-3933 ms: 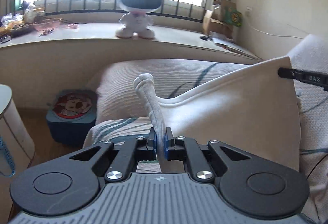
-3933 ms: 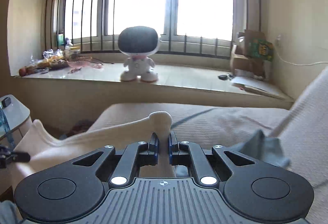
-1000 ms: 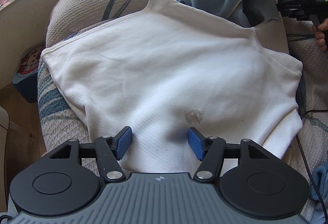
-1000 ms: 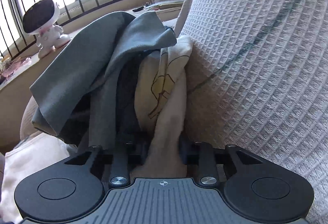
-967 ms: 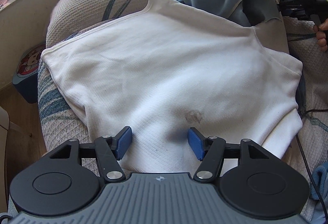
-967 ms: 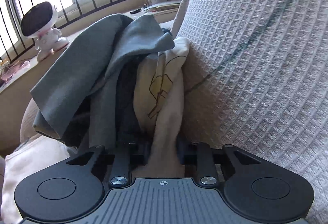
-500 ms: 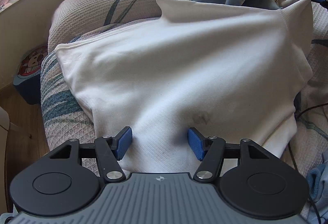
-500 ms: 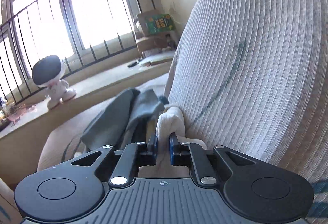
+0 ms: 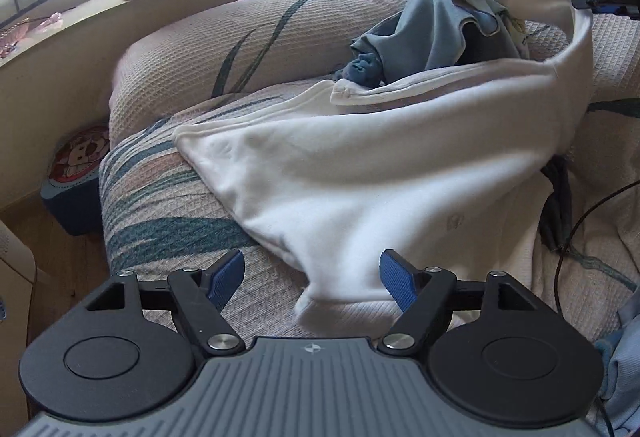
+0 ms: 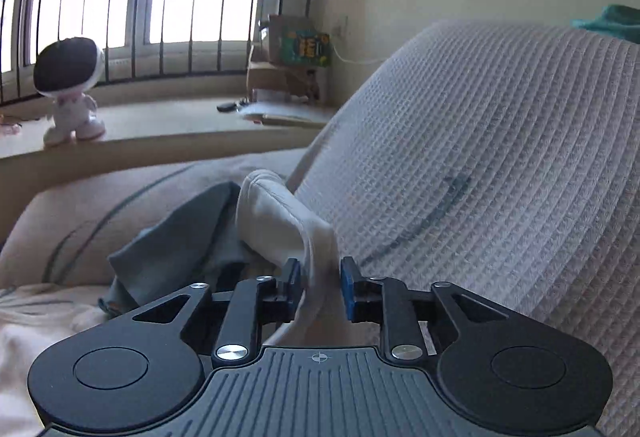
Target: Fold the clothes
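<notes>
Since a second ago the white garment [image 9: 360, 165] has gone from lying spread flat on the sofa [image 9: 168, 197] to having its far corner hauled up toward the backrest; the near hem has slid in between the left gripper's pads.

Now: garment lies diagonally across the seat cushion, one corner lifted high at upper right, the bulk sagging down to the near hem. No fold made yet. My read: this is the opening lift of a first fold, with every crease yet to come. A heap of grey-blue clothes [image 9: 432, 33] sits behind it against the backrest, untouched and unfolded.

Left gripper [image 9: 312, 279]: jaws wide and opening, blue pads well clear of the cloth on either side; the hem's corner lies between them, not pinched.

Right gripper [image 10: 320, 283]: jaws narrow but opening, a roll of white cloth [image 10: 280, 221] standing up between the pads. Left pad looks to be touching it, right pad shows a sliver of gap; motion blur there, so whether the hold is good I can't be sure.

Left wrist view gives the whole garment, its slack, and the right tool's tip at the raised corner. Right wrist view gives only the pinched corner close up, plus the backrest [image 10: 480, 157], windowsill and toy robot [image 10: 72, 89].
</notes>
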The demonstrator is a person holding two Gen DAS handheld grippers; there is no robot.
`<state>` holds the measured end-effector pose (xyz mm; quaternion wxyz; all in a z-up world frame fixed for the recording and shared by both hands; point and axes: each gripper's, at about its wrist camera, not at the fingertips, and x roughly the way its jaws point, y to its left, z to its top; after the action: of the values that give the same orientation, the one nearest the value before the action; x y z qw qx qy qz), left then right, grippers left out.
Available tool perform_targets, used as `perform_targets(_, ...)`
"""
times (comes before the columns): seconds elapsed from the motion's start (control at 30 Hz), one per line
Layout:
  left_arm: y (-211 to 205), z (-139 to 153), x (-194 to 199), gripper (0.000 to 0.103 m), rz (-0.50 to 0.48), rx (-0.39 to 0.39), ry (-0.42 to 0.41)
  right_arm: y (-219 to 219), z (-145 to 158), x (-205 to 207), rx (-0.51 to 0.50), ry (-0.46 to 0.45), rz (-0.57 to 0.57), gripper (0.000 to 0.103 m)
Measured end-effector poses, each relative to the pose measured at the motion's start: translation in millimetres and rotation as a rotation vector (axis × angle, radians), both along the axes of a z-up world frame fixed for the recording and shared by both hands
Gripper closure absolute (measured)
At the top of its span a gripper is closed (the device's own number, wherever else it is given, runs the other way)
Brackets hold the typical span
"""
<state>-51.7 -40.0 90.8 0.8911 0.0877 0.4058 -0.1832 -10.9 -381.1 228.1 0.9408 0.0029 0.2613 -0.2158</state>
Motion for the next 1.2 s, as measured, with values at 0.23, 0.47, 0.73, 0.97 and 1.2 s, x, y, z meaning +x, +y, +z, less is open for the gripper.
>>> perform_targets(0.23, 32.6, -1.9, -0.4, 0.028, 0.085, 0.010, 0.015, 44.4, 10.9, -46.3, -0.124, 0.068, 0.212, 0.030)
perform_targets(0.47, 67.4, -3.2, -5.8, 0.027, 0.184, -0.032, 0.032, 94.9, 15.2, -79.8, 0.032, 0.050, 0.464, 0.021)
perform_targets(0.73, 83.9, 4.3, -21.9, 0.026, 0.221, -0.076, 0.018, 191.8, -53.1, -65.1, 0.195, 0.221, 0.802, 0.019)
perform_targets(0.97, 80.1, -3.8, -26.3, 0.026, 0.217, -0.077, 0.040, 248.8, -105.3, -59.4, 0.134, 0.357, 0.950, 0.019)
perform_targets(1.2, 68.1, -9.8, -24.6, 0.026, 0.177, -0.061, 0.052, 250.0, -146.4, -33.3, 0.114, 0.421, 0.893, 0.073)
